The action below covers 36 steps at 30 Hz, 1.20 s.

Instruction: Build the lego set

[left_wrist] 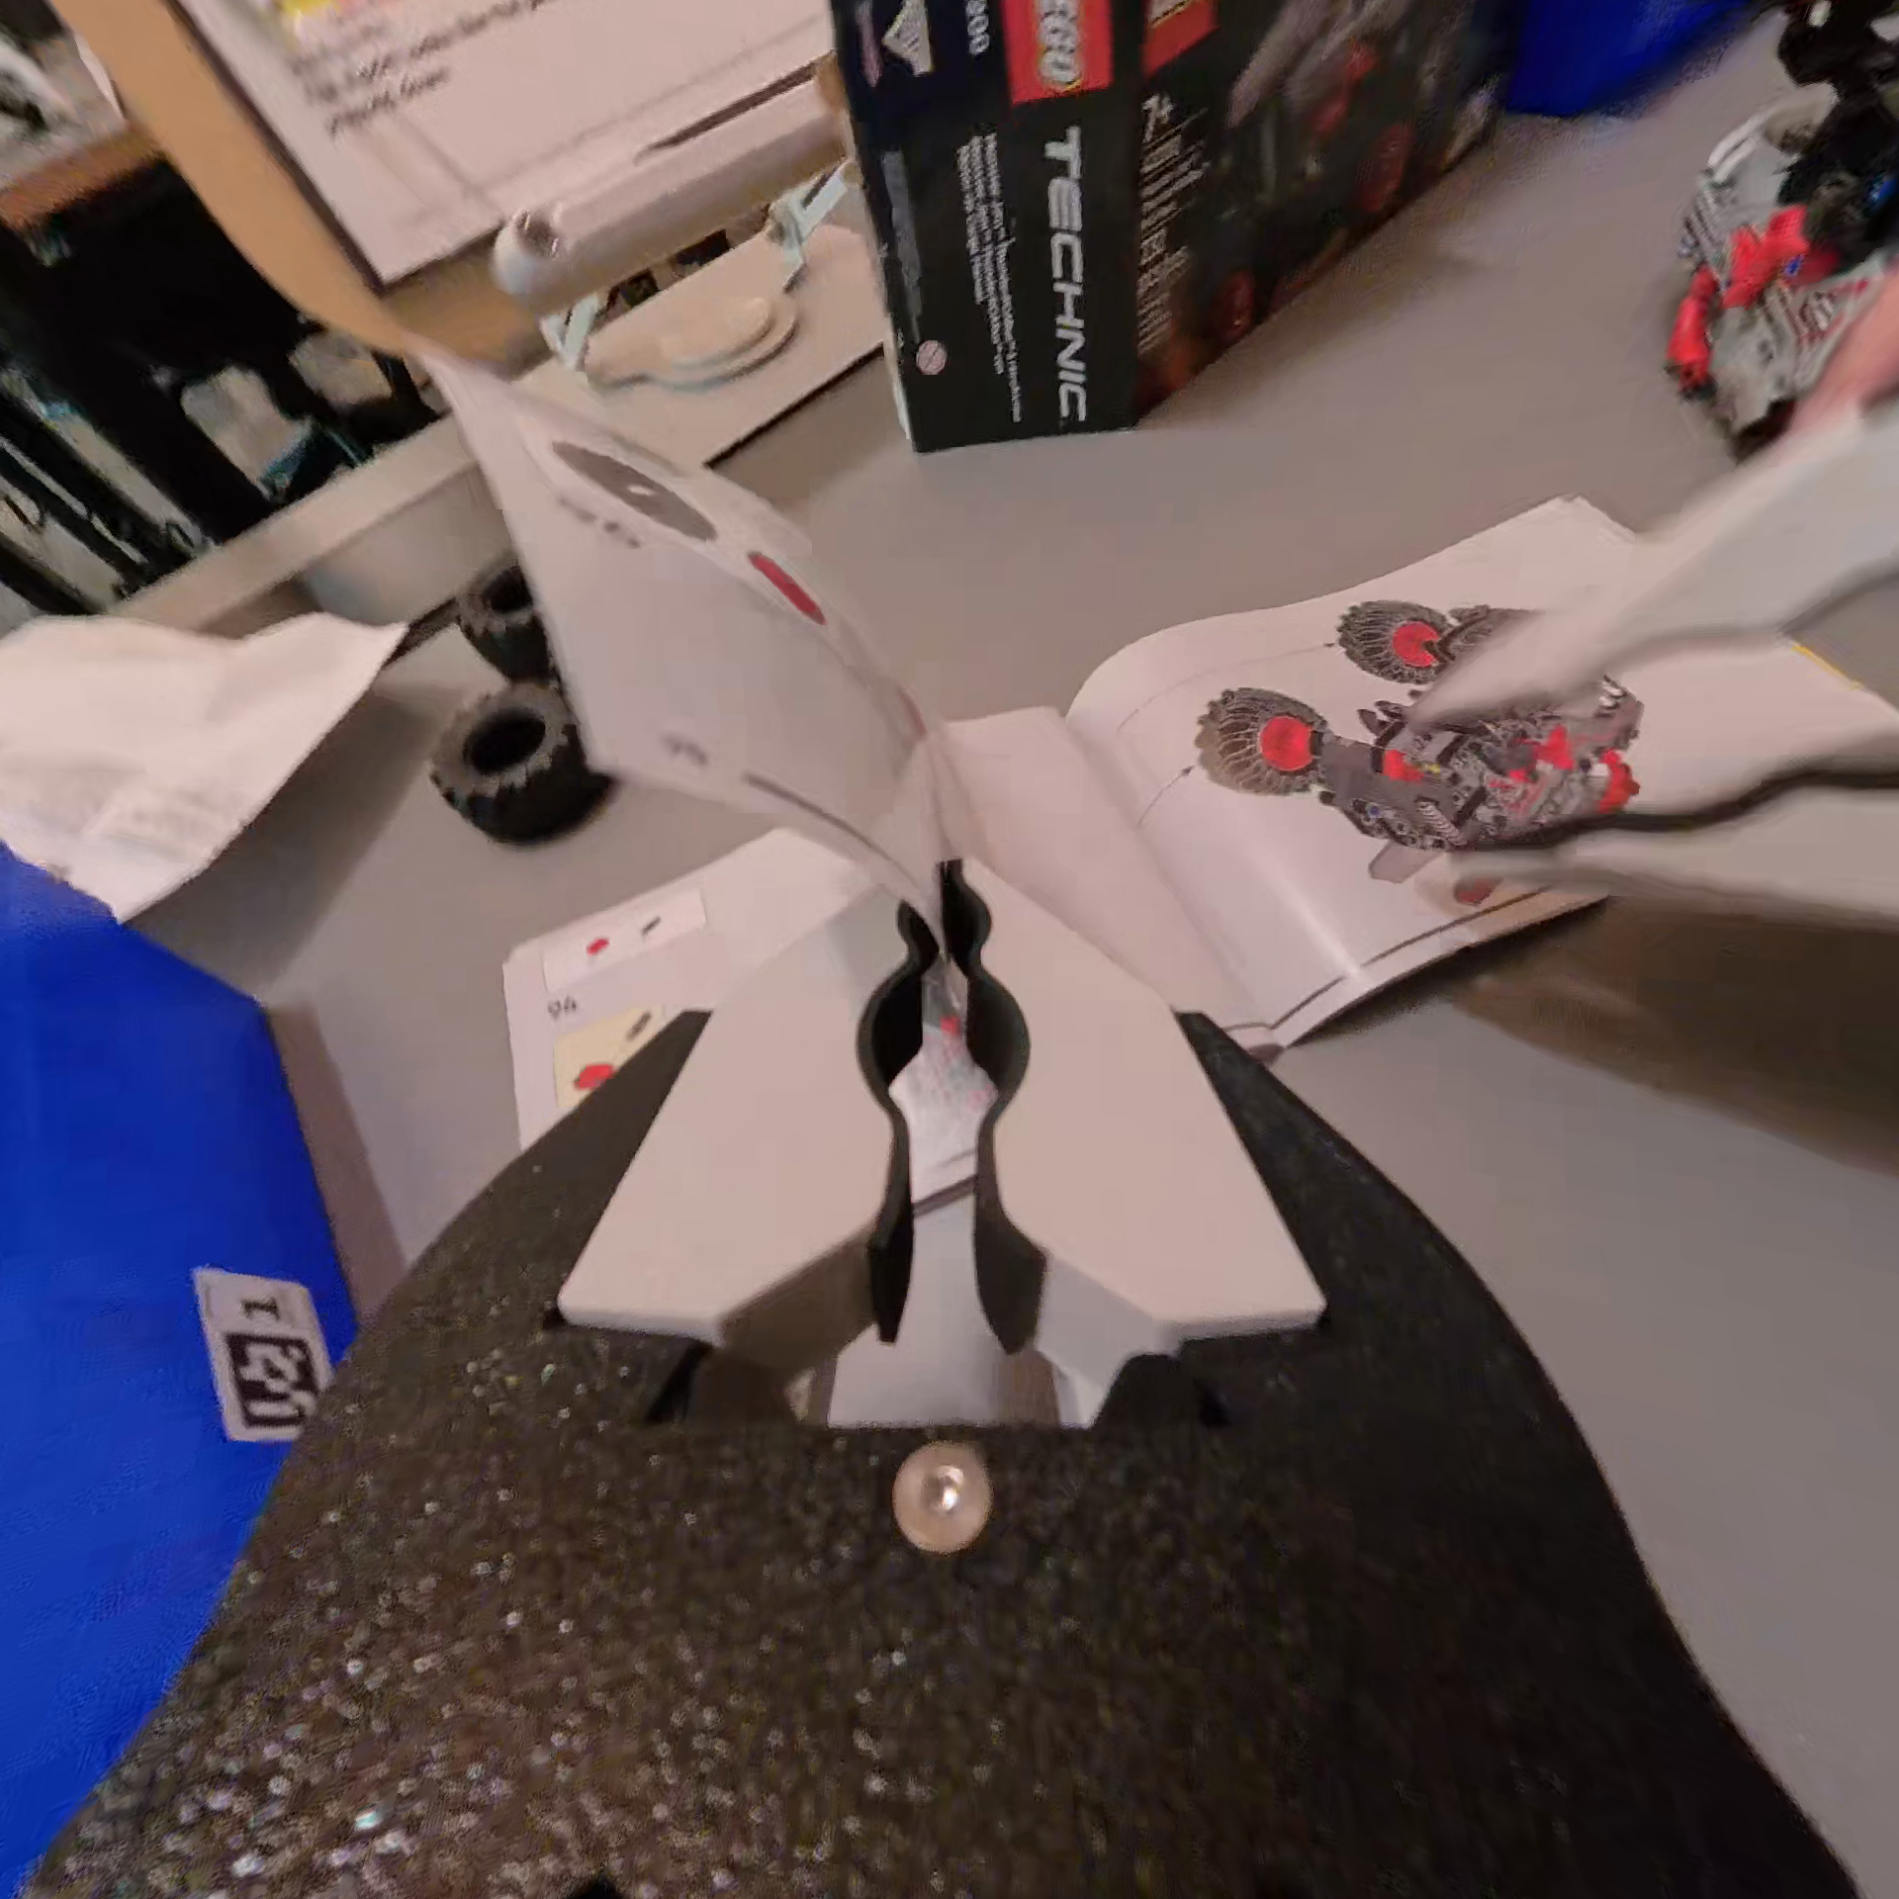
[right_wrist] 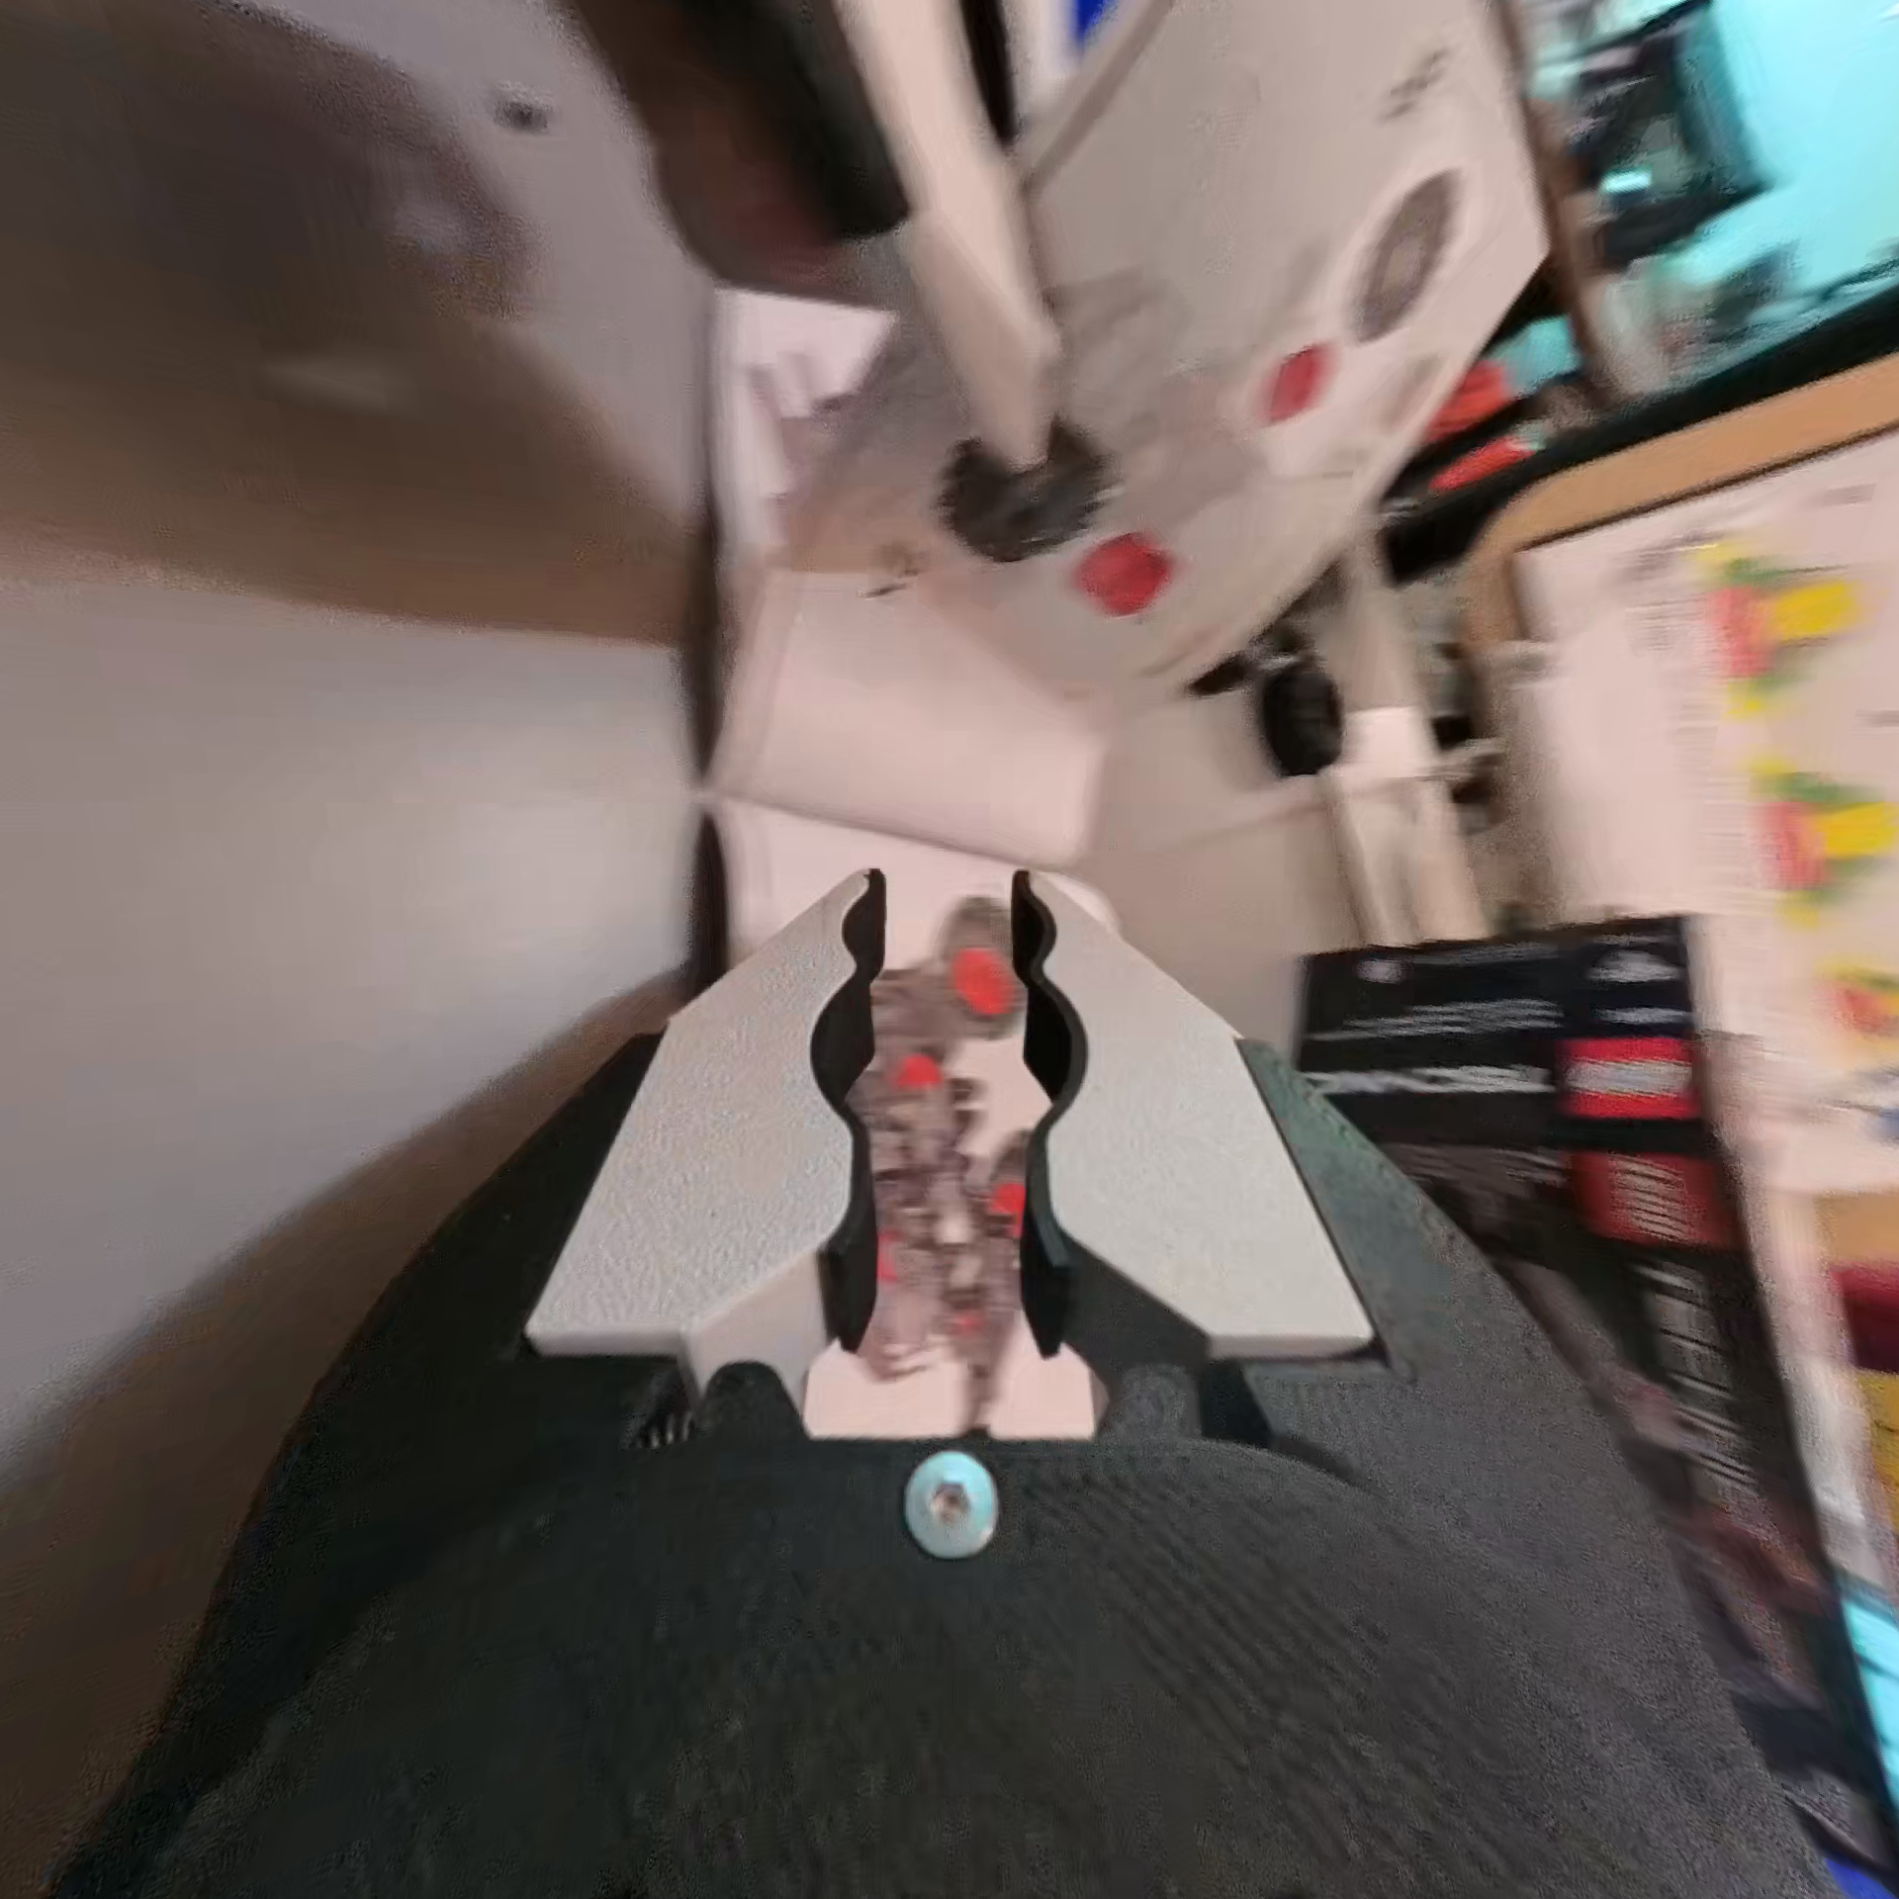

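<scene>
The instruction booklet lies open on the grey table. My left gripper is shut on one page, which curves up and away to the left above the booklet. A blurred finger of my right gripper reaches in from the right over the booklet's right-hand page. In the right wrist view my right gripper is open with nothing between the pads; the printed model picture shows through the gap. The left gripper and the lifted page show blurred beyond it.
A black Lego box stands at the back. Two black tyres lie left of the booklet. A blue bin is at the near left, with white paper behind it. A partly built red and grey model sits far right. The gap from one gripper's tips to the other's is roughly 9 cm.
</scene>
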Tool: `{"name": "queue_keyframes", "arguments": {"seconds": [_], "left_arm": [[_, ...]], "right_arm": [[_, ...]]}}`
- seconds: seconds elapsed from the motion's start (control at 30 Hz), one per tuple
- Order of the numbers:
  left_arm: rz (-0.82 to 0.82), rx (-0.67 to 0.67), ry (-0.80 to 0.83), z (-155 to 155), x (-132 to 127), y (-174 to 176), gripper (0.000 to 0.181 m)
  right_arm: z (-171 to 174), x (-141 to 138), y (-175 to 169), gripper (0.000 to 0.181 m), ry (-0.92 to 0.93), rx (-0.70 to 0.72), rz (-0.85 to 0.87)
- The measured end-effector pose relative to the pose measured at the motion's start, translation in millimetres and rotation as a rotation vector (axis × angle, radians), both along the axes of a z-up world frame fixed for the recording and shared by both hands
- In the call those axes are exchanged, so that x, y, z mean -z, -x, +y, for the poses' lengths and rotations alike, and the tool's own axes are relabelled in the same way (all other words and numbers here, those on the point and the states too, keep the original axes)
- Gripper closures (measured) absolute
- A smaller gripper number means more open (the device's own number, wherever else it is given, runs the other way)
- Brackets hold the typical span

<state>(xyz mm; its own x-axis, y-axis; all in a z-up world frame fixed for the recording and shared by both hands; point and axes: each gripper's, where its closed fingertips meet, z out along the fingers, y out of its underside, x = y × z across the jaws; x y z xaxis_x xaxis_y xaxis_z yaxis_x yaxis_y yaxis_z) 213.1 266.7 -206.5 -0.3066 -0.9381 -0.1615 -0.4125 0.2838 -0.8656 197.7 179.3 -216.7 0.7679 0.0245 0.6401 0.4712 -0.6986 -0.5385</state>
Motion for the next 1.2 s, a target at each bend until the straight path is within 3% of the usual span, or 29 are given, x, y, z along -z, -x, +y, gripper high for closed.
{"name": "queue_keyframes", "arguments": {"seconds": [0.17, 0.3, 0.37, 0.5, 0.67, 0.8, 0.93, 1.03, 1.13, 1.2], "left_arm": [[0.078, -0.078, 0.028, 18.2, 25.6, -1.5, 0.177], [0.116, -0.103, -0.009, 26.0, 34.2, 0.9, 0.175], [0.151, -0.119, -0.083, 33.7, 41.1, 4.2, 0.163], [0.182, -0.118, -0.106, 33.9, 46.6, 11.4, 0.156], [0.279, -0.111, 0.061, 22.2, 48.2, 31.9, 0.132], [0.365, -0.192, 0.102, 37.9, 52.1, 55.2, 0.111], [0.355, -0.249, -0.034, 52.7, 42.4, 73.4, 0.119], [0.275, -0.207, -0.185, 49.9, 32.8, 71.8, 0.133], [0.288, -0.130, -0.190, 37.5, 48.0, 64.4, 0.154], [0.330, -0.094, -0.140, 29.4, 62.1, 59.6, 0.158]], "right_arm": [[-12.6, 49.7, 3.4, 0.153, 0.134, 0.022, 0.004], [-17.6, 58.3, -10.2, 0.179, 0.172, 0.066, -0.040], [-20.0, 59.5, -15.8, 0.181, 0.174, 0.084, -0.052], [-24.3, 59.7, -20.4, 0.181, 0.161, 0.112, 0.000], [-42.4, 59.8, -36.5, 0.181, 0.191, 0.193, -0.021], [-54.7, 59.9, -45.6, 0.181, 0.221, 0.258, -0.049], [-60.6, 59.8, -45.9, 0.181, 0.250, 0.284, -0.056], [-57.8, 47.0, -44.6, 0.181, 0.174, 0.286, -0.022], [-33.7, 17.1, -34.0, 0.181, -0.019, 0.205, 0.057], [-15.3, 8.0, -27.5, 0.181, -0.111, 0.149, 0.122]]}}
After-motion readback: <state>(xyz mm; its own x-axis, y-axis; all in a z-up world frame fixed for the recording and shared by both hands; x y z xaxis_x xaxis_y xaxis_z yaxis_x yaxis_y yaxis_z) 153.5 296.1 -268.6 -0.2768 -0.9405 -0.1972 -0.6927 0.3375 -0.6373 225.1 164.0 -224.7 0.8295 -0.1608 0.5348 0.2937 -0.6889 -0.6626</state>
